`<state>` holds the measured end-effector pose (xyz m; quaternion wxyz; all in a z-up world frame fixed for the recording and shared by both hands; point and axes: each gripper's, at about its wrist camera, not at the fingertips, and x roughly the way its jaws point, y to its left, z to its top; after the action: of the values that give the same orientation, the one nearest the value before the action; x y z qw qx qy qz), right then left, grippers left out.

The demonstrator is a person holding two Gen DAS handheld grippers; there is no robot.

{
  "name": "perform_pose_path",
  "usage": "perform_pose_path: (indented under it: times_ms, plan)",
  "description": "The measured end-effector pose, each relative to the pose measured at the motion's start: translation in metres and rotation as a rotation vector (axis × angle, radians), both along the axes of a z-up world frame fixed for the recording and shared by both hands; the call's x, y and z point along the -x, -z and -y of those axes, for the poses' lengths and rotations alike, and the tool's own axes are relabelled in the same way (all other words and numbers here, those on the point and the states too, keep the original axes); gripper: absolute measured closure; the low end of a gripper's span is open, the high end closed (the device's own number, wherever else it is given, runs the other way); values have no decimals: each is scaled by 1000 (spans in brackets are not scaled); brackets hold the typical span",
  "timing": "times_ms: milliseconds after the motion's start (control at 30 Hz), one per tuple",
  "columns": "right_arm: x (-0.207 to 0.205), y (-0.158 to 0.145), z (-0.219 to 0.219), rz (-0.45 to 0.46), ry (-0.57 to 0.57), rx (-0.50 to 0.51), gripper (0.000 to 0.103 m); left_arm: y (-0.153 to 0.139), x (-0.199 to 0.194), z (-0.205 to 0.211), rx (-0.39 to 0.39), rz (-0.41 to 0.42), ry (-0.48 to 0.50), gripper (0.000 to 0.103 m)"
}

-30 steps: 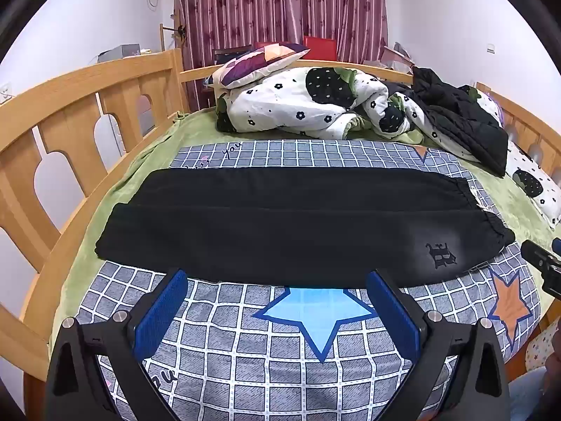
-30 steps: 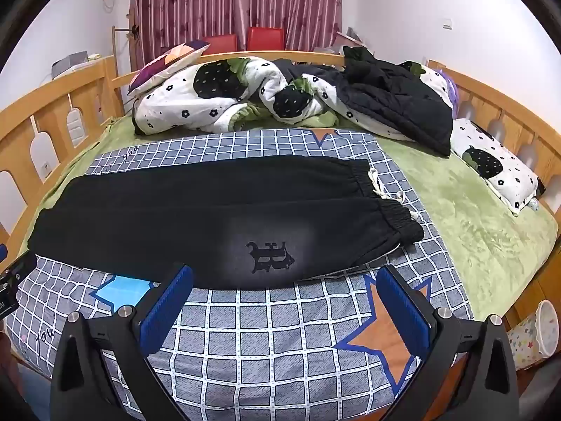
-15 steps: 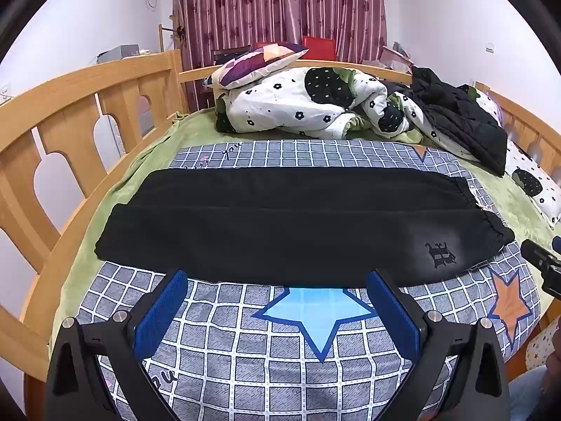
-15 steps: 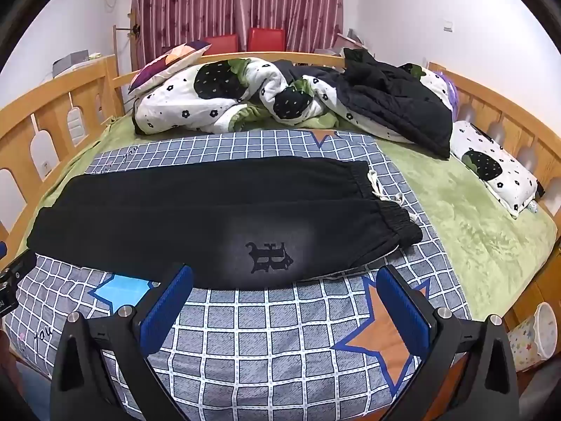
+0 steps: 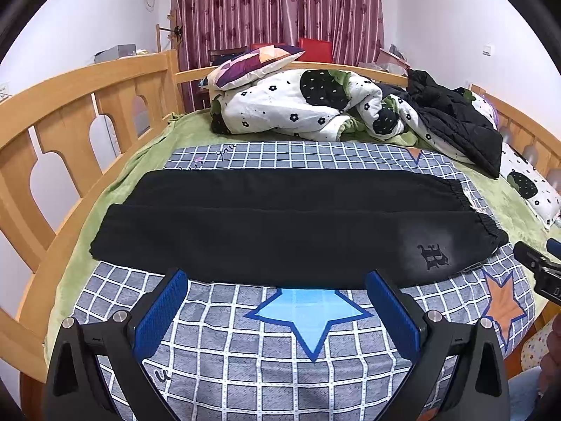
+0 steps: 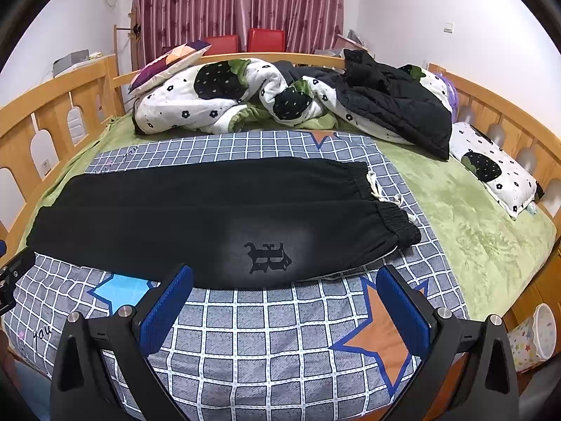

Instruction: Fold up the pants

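black pants flat on the bed, both tools wide and empty

from my left camera i start at the curved wooden bed rail with arched cut-outs, which runs down the left side of the bed. next to it the green fleece sheet shows along the edge, and on top of that lies the grey checked blanket with blue and orange stars.

my left tool hangs low over the near part of that blanket, its blue-padded fingers spread wide apart with nothing between them. their tips sit just short of the near edge of the long black pants with a gothic letter print, not touching.

the pants lie flat across the blanket, stretched sideways, one leg laid partly over the other. the leg cuffs point toward the rail on the left and the elastic waistband is on the right. the letter print sits near the waistband end, on the nearer leg.

behind the pants, a bunched white quilt with black flowers and strawberries is heaped at the head of the bed, with a black padded jacket draped to its right.

in my right camera the right tool is likewise spread open and empty, hovering above the blanket just in front of the letter print. the waistband's white drawstring trails onto the blanket beside it. far right, a white pillow with strawberry print rests on the green sheet by the opposite rail.
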<state>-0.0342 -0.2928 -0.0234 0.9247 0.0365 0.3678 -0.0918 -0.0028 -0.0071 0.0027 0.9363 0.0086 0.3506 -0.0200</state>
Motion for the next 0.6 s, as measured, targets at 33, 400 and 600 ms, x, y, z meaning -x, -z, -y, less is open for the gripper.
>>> perform_pose_path:
  times_ms: [33,400,600]
  plan:
    - [-1,1,0,-4,5,2,1,-1,-1,1,-4,0,0,0]
    - [-30,-20,12,48,-45,-117,1,-26,-51,-45,4,73,-59,0]
    - [-70,0,76,24,-16,-123,8,16,-95,-120,16,-55,-137,0]
